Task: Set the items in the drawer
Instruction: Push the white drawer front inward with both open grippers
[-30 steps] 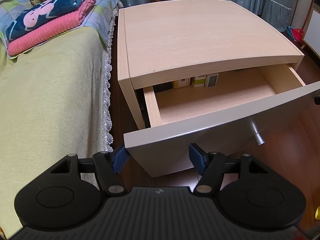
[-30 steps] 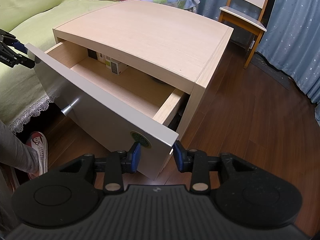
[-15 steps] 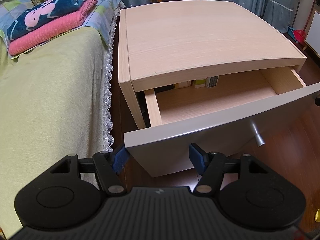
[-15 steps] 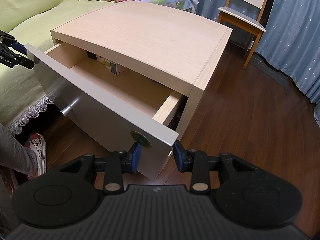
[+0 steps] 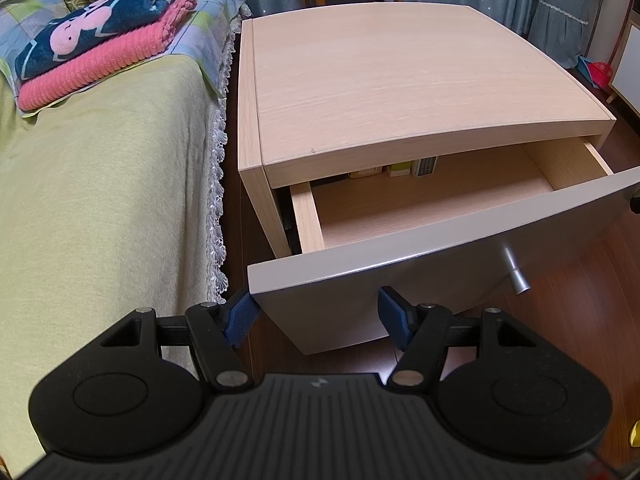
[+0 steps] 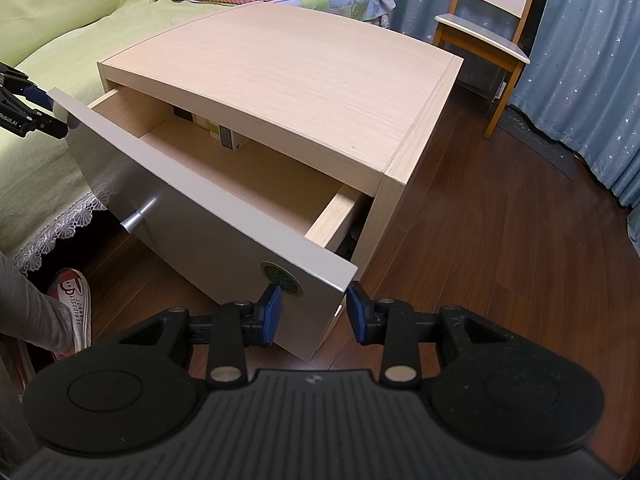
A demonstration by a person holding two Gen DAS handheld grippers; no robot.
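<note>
At the two front corners of the open drawer [image 5: 440,236], one gripper stands on each side. The left gripper [image 5: 320,316] has its blue pads apart, and the left corner of the grey drawer front [image 6: 192,208] sits between them; I cannot tell if a pad touches the panel. The right gripper [image 6: 314,312] has its pads apart too, with the right corner of the panel between them. Neither gripper carries any item.

The small boxes [image 5: 404,168] are already inside the drawer, at the very back, half hidden under the top of the bedside cabinet [image 5: 400,80]. They stand in a row just beside each other. The rest of the drawer floor is bare.

I judge that the step in hand is to push the drawer shut. To do it well, both grippers should press on the front panel equally and in the same moment, straight along the rails. If one side goes faster, the drawer may turn a little and stick. A slow push is also better, so that the boxes do not fall over.

The long axis of the drawer front goes from the bed [image 5: 100,200] side to the floor side, across both views. The drawer opens toward the cameras, and its round metal knob [image 5: 516,276] points outward from the middle of the panel. The boxes seem to show their narrow faces to the front.
</note>
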